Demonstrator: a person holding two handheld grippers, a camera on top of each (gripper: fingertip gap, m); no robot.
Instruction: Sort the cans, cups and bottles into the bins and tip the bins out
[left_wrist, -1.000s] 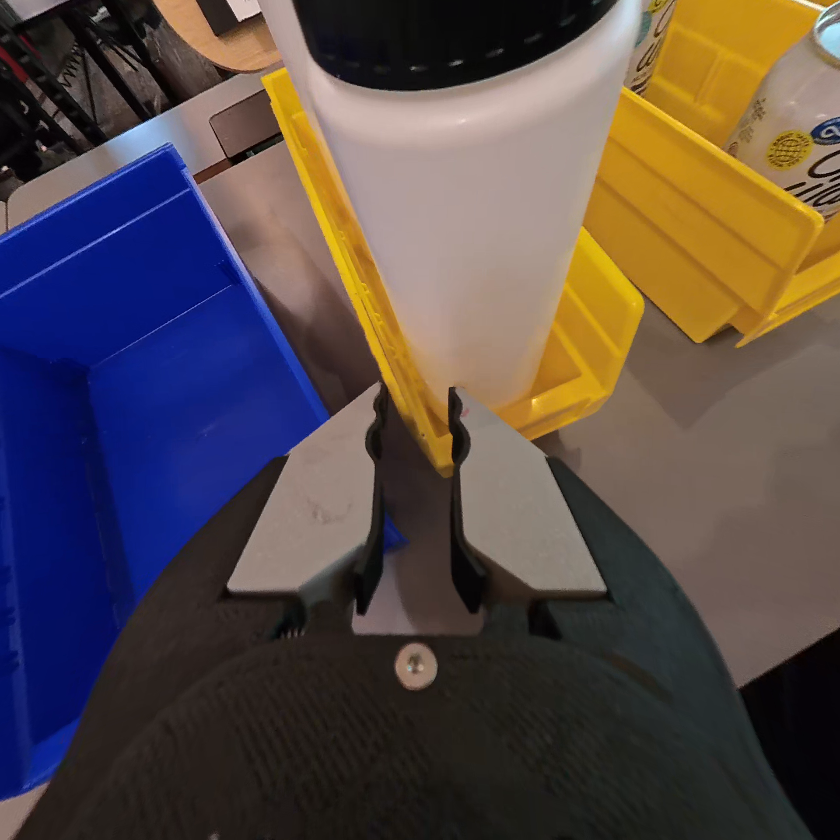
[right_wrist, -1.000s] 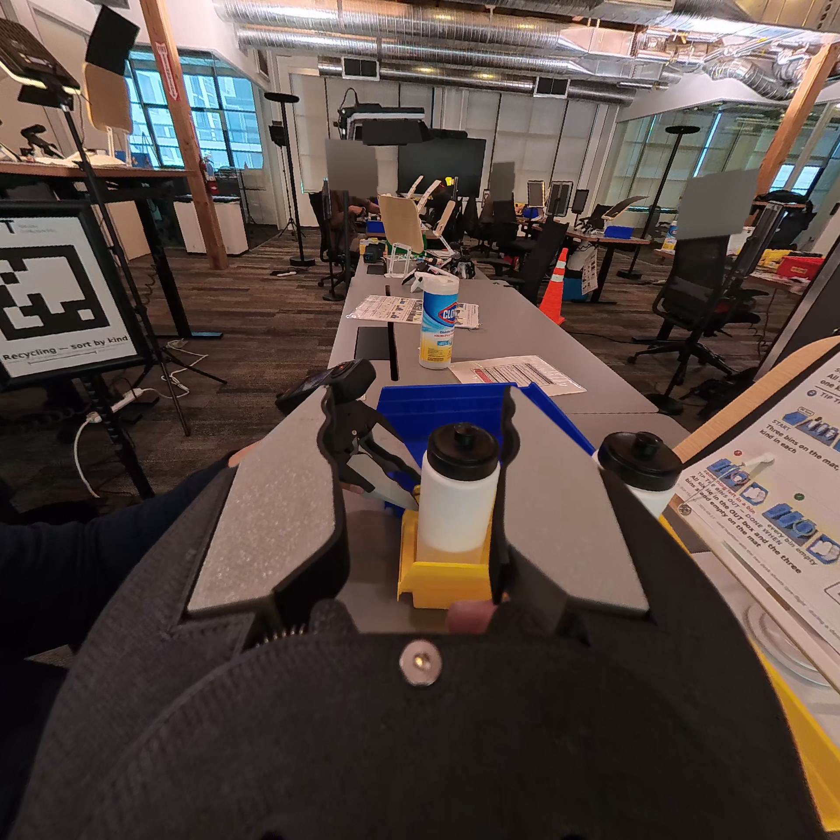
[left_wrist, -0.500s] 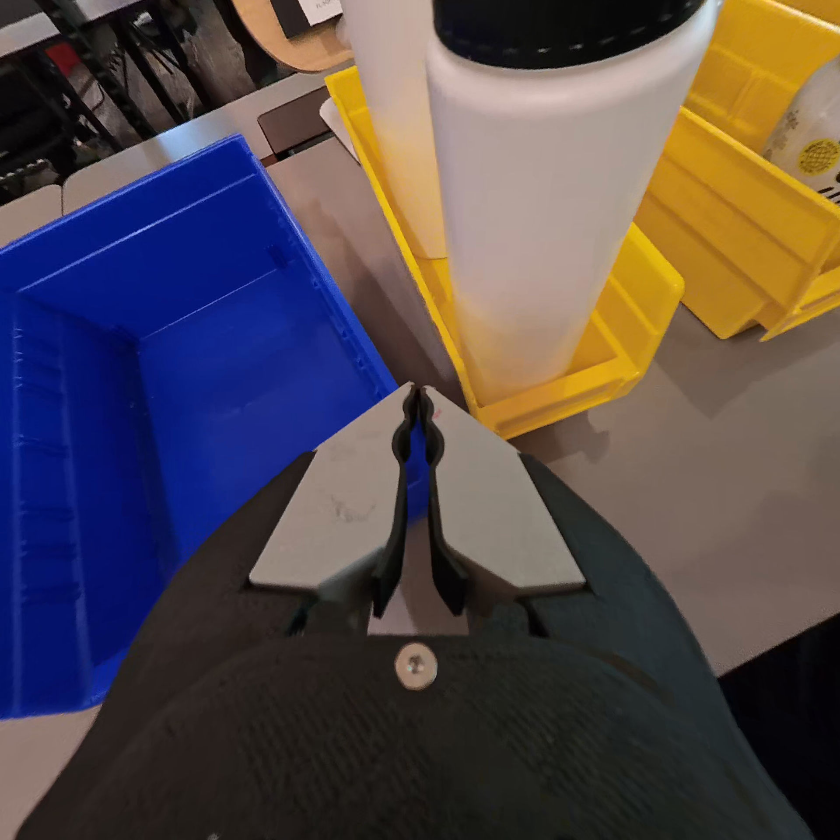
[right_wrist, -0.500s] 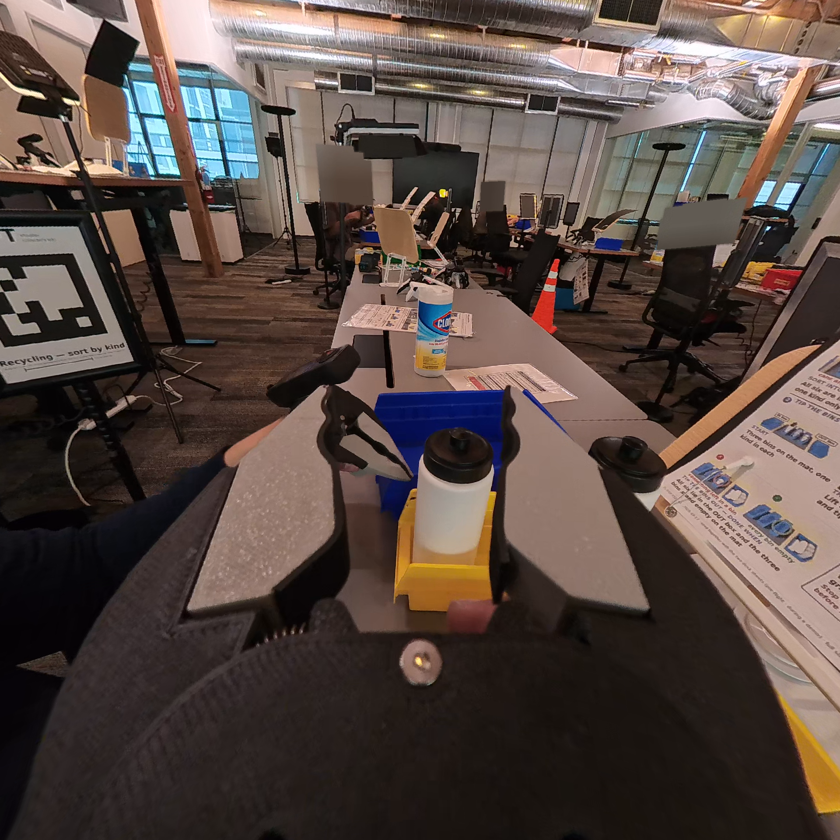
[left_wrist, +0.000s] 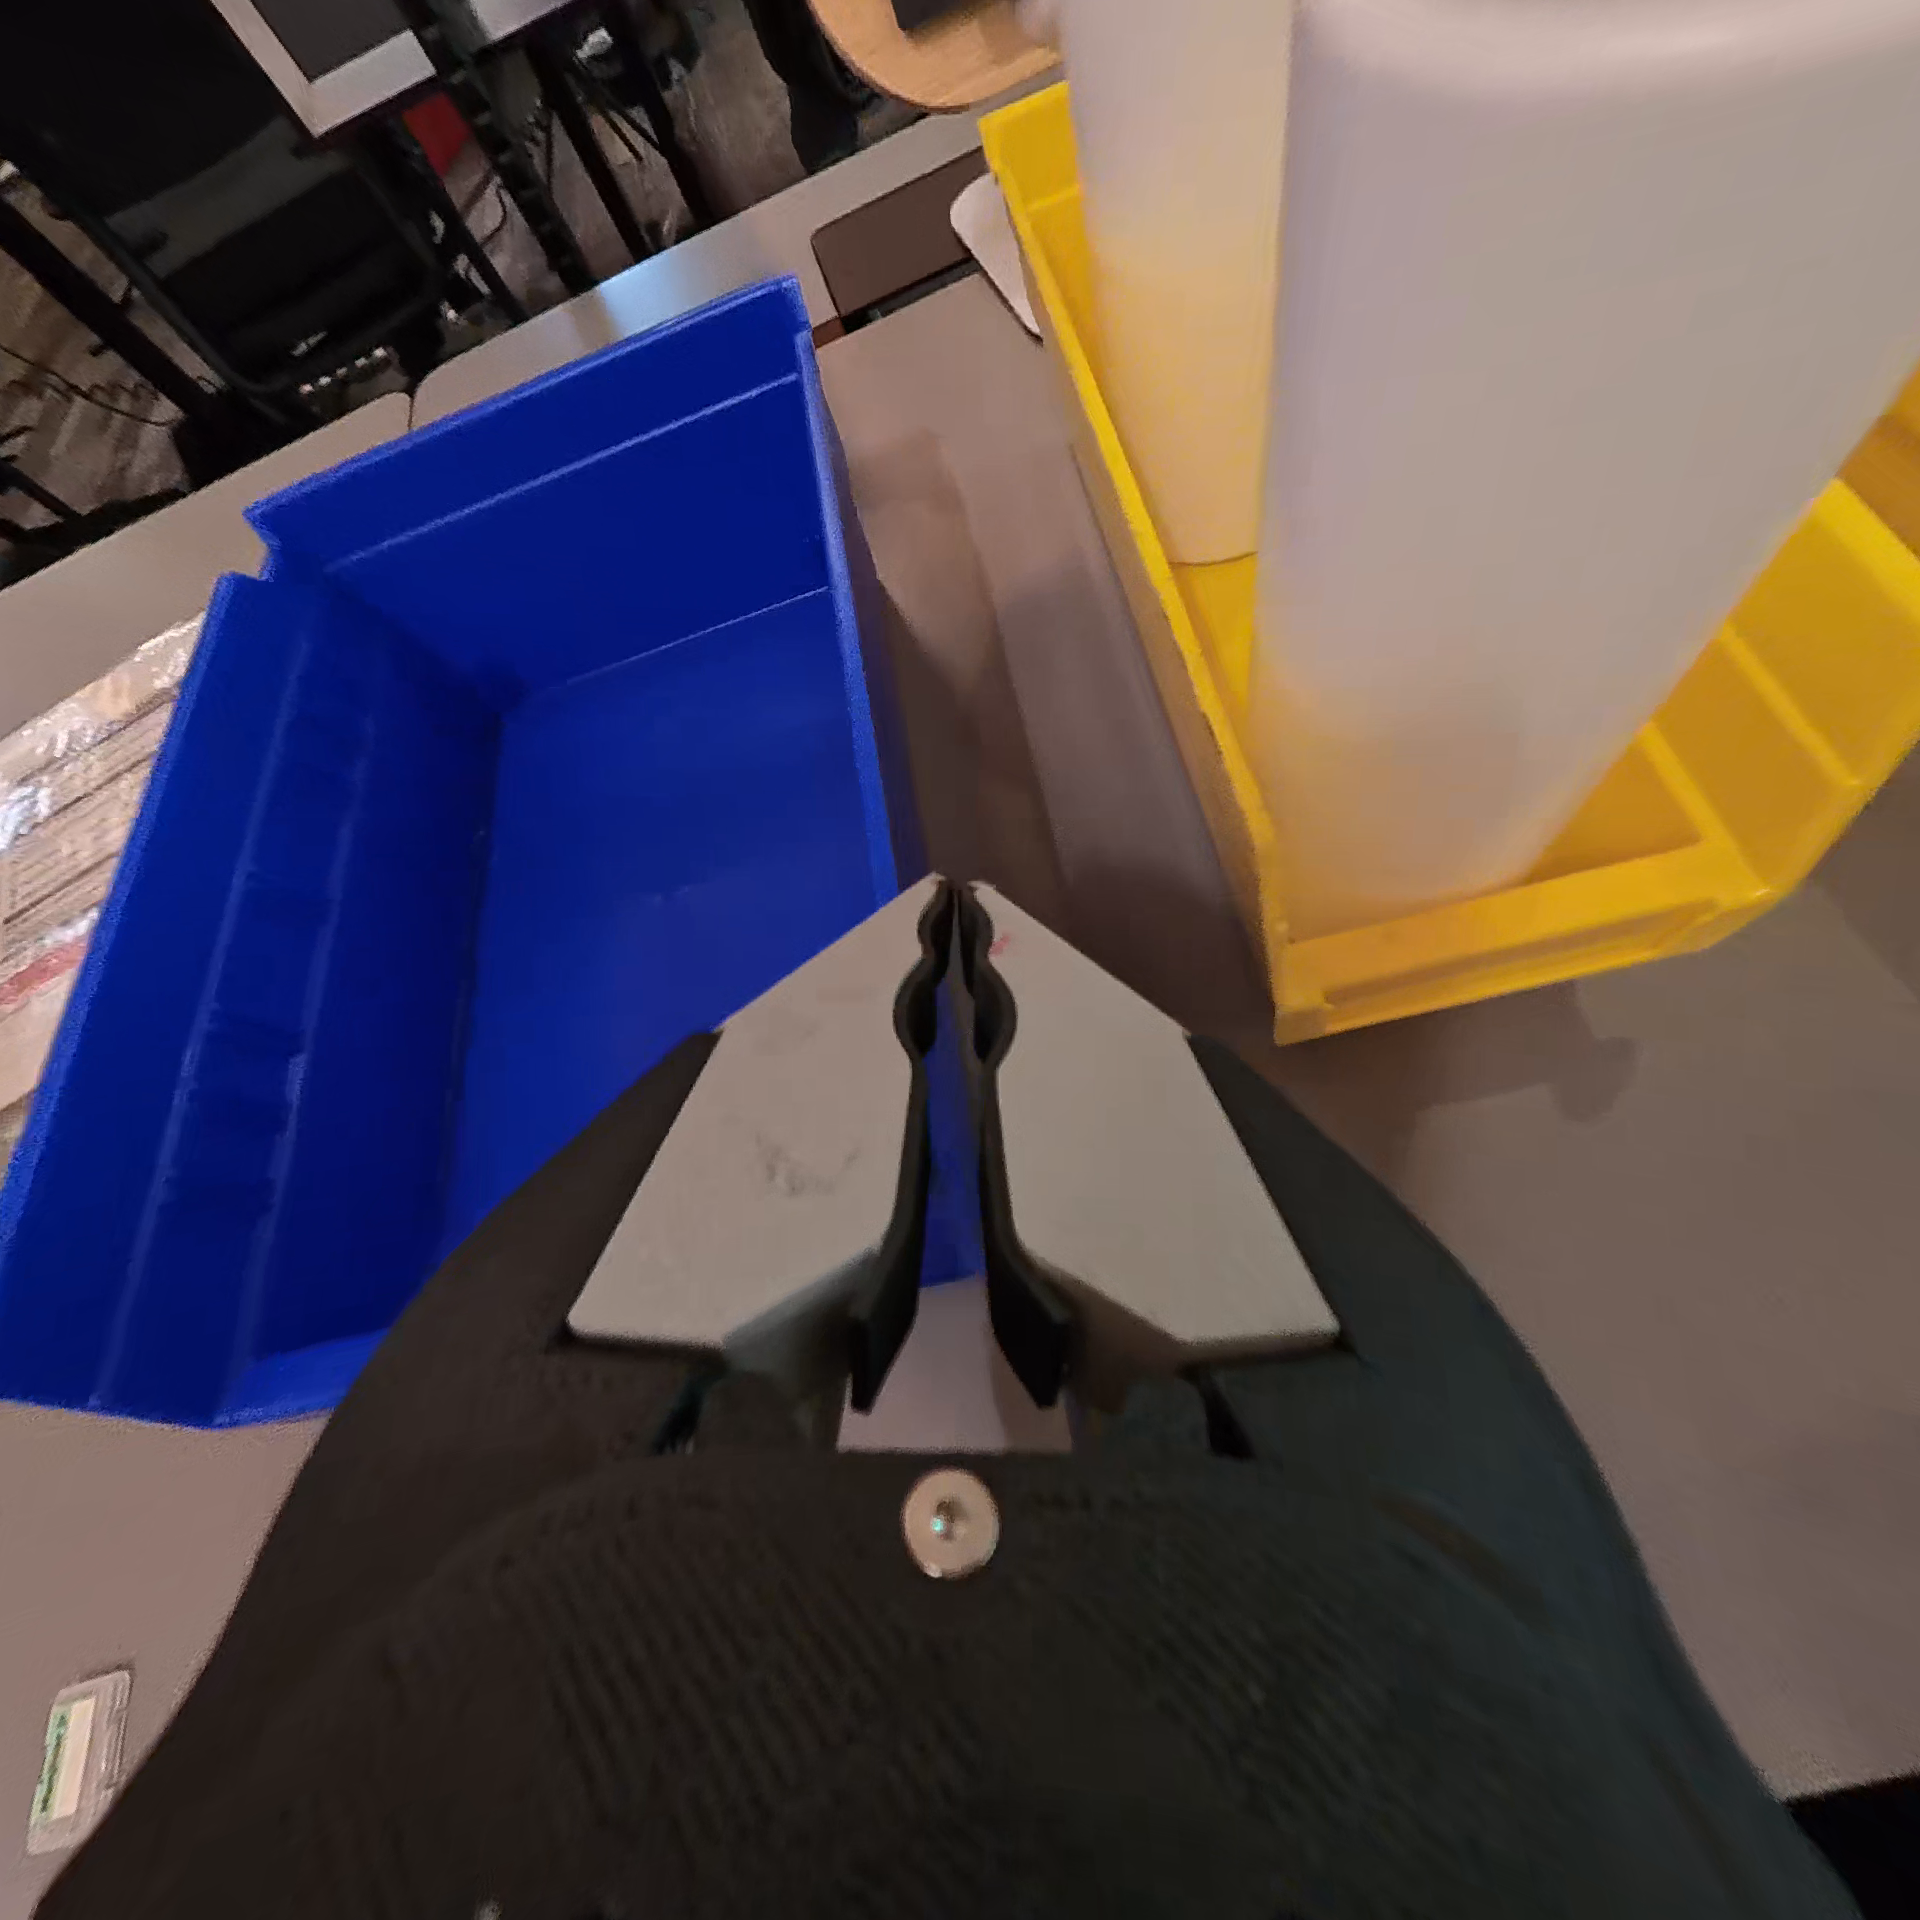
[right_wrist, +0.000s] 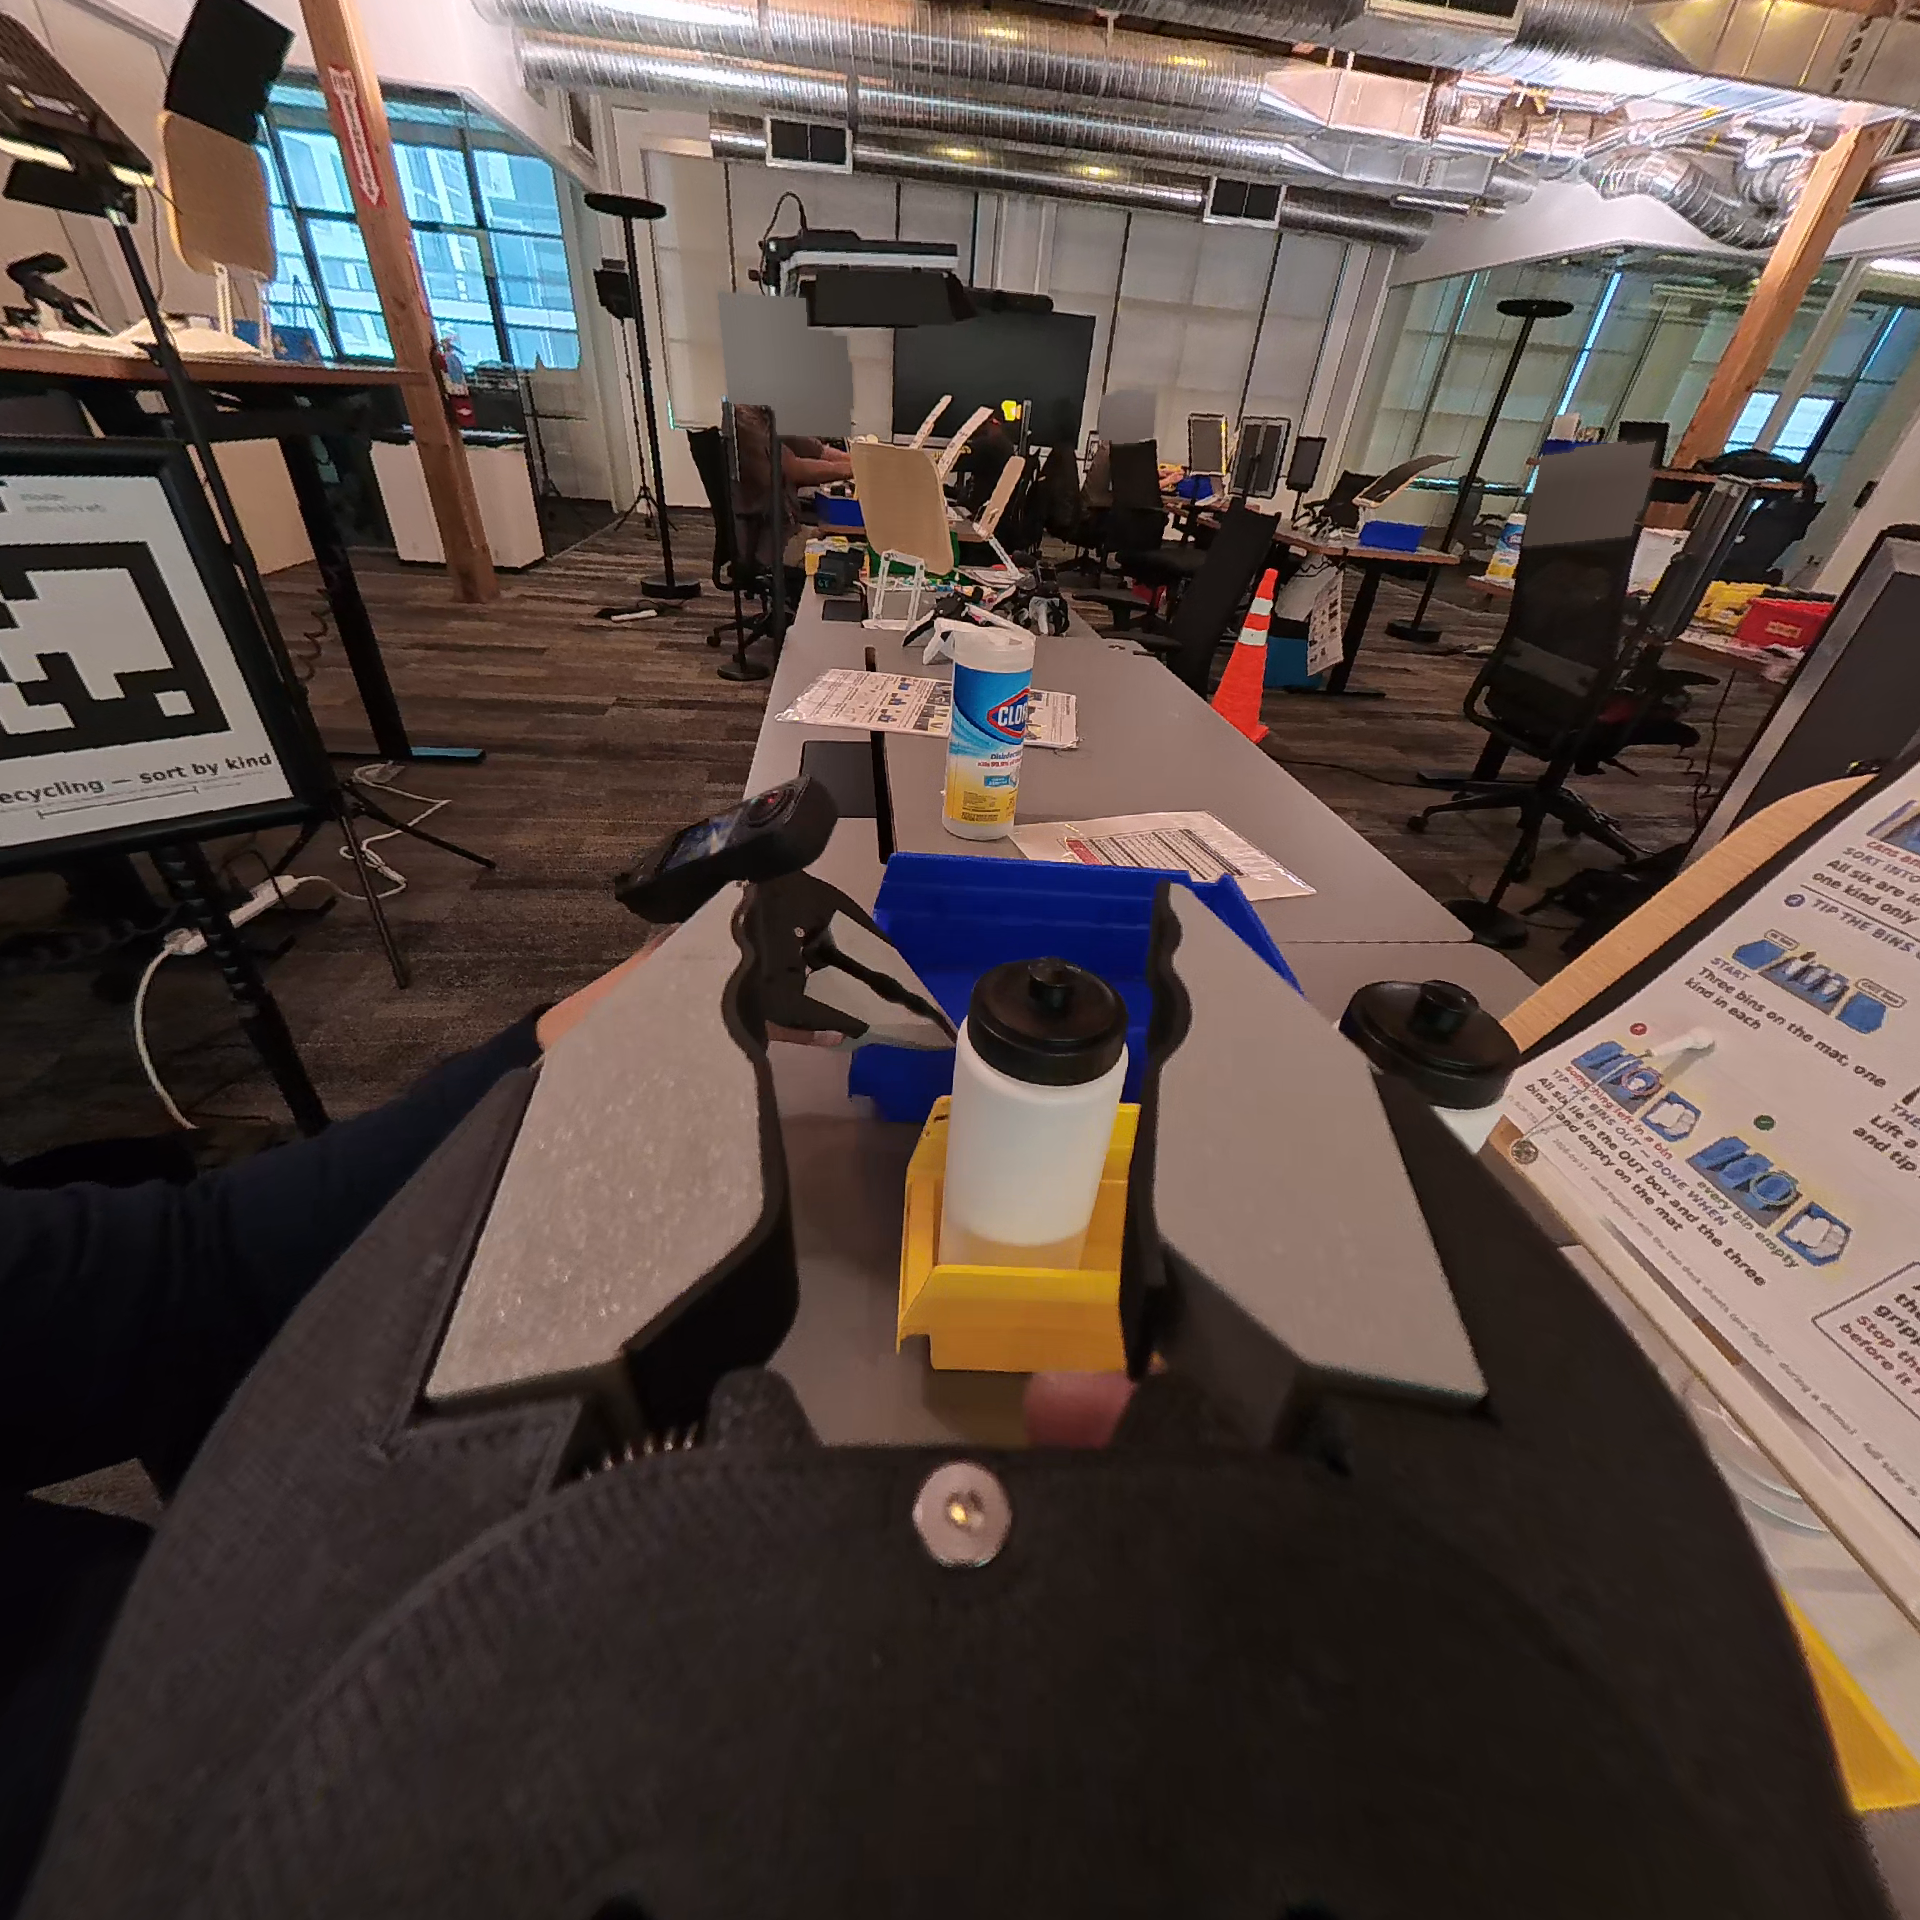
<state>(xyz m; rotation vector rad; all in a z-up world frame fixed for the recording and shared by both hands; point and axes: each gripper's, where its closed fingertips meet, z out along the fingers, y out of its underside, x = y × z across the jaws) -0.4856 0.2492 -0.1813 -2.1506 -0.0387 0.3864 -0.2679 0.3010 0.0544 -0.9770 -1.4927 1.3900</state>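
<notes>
Hovering closed, left gripper overlaps blue bin rim beside yellow bin

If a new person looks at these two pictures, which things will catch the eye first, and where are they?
In the left wrist view, a big white bottle standing in a yellow bin fills the upper right, with an empty blue bin on the left. In the right wrist view, the open right gripper frames that bottle, and a black-and-white sign stands far left.

Even overhead office light, soft tabletop shadows, motion blur nearby, strong wide-angle bending at edges.
</notes>
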